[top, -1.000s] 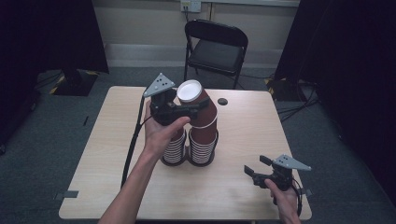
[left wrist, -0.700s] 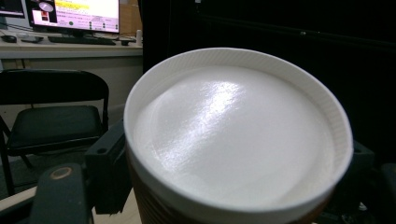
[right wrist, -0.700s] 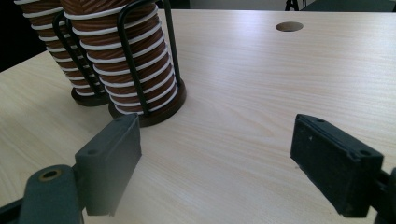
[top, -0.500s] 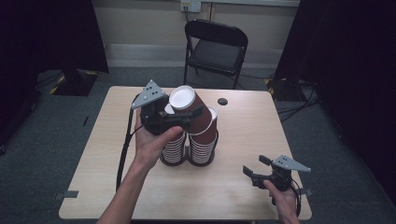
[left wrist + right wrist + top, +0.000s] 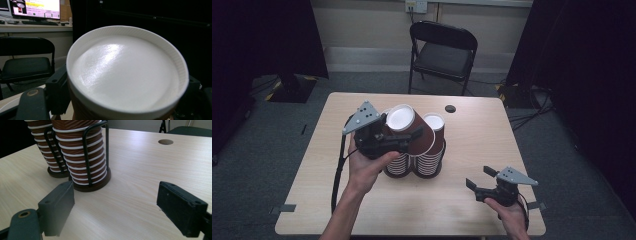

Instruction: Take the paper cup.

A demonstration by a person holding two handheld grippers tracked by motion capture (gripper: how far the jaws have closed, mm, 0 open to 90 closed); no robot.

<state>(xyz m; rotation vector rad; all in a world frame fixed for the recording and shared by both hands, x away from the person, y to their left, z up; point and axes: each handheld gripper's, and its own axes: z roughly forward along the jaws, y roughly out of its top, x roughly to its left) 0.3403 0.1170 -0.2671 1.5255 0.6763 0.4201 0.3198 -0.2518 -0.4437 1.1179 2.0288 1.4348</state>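
At the centre left of the high view, the left tongs (image 5: 404, 137) clamp a brown paper cup (image 5: 409, 131) by its wall, tilted with its white inside facing the camera, raised above the two cup stacks (image 5: 417, 162) in their wire holders. In the left gripper view the cup's rim (image 5: 127, 72) sits between the jaws. The right tongs (image 5: 477, 179), at the lower right over bare tabletop (image 5: 472, 125), gape wide and hold nothing. The risk, I judge: paper walls buckle under pressure, so a harder squeeze could crush the cup, while a looser one lets the tilted cup slip out. Swinging low could also clip the right stack's top cup (image 5: 433, 125) and topple it.
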